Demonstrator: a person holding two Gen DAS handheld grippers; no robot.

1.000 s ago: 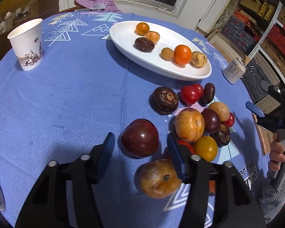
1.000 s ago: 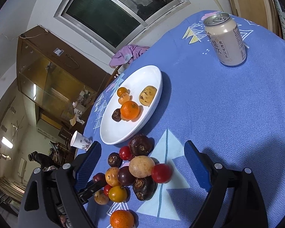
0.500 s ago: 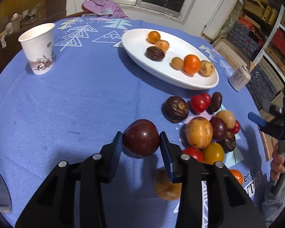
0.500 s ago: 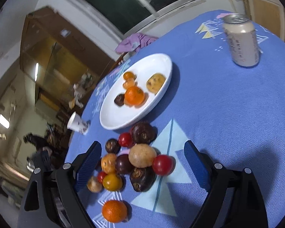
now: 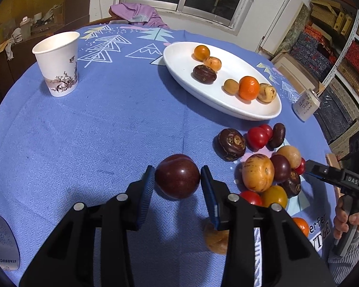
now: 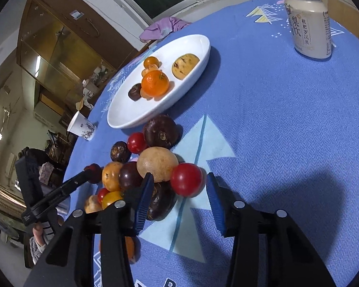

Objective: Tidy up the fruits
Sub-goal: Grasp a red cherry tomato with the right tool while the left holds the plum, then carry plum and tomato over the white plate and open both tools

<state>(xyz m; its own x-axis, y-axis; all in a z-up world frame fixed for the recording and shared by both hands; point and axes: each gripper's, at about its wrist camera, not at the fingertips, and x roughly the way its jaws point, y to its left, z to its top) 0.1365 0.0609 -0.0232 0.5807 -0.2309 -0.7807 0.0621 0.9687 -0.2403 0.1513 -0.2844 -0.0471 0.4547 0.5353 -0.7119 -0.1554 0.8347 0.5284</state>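
My left gripper (image 5: pixel 177 181) is shut on a dark red plum (image 5: pixel 177 176) and holds it above the blue tablecloth. A white oval plate (image 5: pixel 179 59) at the back holds several fruits, among them an orange (image 5: pixel 249 88). A pile of loose fruits (image 5: pixel 263 165) lies right of the plum. In the right wrist view my right gripper (image 6: pixel 178 191) is open, its jaws on either side of a red tomato (image 6: pixel 186 179) at the near edge of the pile (image 6: pixel 141 165); they are not touching it. The plate (image 6: pixel 124 117) lies beyond.
A paper cup (image 5: pixel 57 63) stands at the back left. A drink can (image 6: pixel 308 25) stands at the far right of the table, also in the left wrist view (image 5: pixel 306 105). A white Starbucks lid (image 5: pixel 2 244) lies at the near left edge.
My left gripper closed on the dark red plum and lifted it off the cloth. My right gripper came down and narrowed around the red tomato.
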